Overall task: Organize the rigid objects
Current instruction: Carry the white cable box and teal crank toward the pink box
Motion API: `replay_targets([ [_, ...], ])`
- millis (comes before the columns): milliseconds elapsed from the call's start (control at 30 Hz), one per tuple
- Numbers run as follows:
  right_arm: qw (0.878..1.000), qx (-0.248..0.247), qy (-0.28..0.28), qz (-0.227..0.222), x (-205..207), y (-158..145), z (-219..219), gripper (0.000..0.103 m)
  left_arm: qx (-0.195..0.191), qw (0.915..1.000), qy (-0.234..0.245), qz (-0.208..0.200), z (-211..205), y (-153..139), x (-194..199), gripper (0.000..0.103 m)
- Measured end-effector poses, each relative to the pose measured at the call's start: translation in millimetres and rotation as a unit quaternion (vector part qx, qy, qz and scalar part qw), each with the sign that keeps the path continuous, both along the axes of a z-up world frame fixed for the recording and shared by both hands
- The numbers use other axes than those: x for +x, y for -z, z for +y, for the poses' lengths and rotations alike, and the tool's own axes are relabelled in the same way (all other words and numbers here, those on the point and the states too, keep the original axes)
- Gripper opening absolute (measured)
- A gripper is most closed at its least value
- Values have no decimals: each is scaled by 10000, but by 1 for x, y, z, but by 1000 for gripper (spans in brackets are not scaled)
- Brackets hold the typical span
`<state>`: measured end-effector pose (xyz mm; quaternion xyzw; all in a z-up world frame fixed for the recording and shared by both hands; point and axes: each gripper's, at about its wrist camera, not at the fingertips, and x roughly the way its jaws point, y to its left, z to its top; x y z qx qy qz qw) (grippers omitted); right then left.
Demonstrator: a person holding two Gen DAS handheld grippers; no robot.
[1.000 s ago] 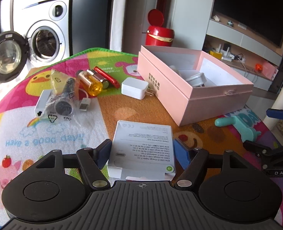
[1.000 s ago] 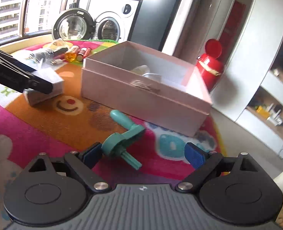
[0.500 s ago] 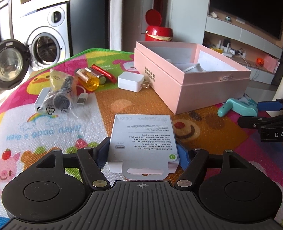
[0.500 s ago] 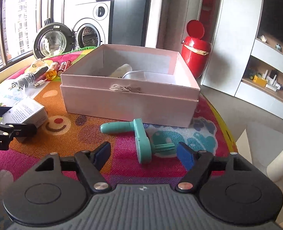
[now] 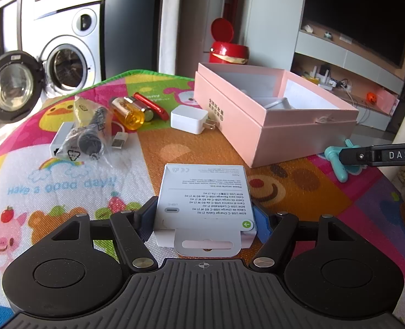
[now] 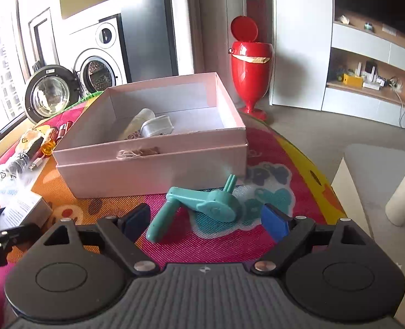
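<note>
My left gripper (image 5: 204, 215) is shut on a white USB-C cable box (image 5: 205, 194), its blue pads against the box's two sides, low over the colourful mat. The open pink box (image 5: 271, 126) stands ahead to the right, with a few pale items inside (image 6: 153, 126). My right gripper (image 6: 206, 220) is open around a teal hand-crank tool (image 6: 202, 205) that lies on the mat in front of the pink box (image 6: 153, 164). The teal tool also shows in the left wrist view (image 5: 336, 159).
Loose items lie at the mat's far left: a white charger plug (image 5: 190, 119), an amber bottle (image 5: 128, 113), a red pen-like thing (image 5: 150, 105), a bagged black object (image 5: 88, 139), a USB cable (image 5: 119, 139). A red bin (image 6: 250, 68) and a washing machine (image 6: 98, 63) stand beyond.
My left gripper has closed in on the white cable box and grips it. My right gripper has swung round and moved in so the teal tool lies between its fingers.
</note>
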<state>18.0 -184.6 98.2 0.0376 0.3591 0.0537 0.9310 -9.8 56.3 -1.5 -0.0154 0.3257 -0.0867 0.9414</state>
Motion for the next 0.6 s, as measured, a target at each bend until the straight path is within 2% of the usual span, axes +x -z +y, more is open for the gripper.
replay_targets([
  [133, 9977, -572, 312, 184, 26, 14, 23, 89, 10, 10000, -27, -18, -1, 0, -1, 75],
  [200, 9973, -581, 348, 273, 32, 19, 27, 89, 9, 10000, -41, -29, -1, 0, -2, 75],
  [267, 9975, -582, 316, 245, 32, 20, 30, 84, 7, 10000, -49, -35, -1, 0, -1, 75],
  [300, 9979, -570, 222, 221, 29, 19, 31, 73, 3, 10000, -49, -34, -1, 0, -2, 74],
  [333, 9982, -540, 125, 215, 27, 17, 31, 71, -5, 10000, -52, -42, 0, 0, -2, 74],
  [467, 9976, -548, -343, 265, 16, 10, 31, 69, -19, 9999, -69, -88, 0, -3, -6, 74],
  [600, 9960, -439, -748, 219, -7, -6, 23, 69, -294, 9989, 362, -55, -3, -8, -19, 74],
])
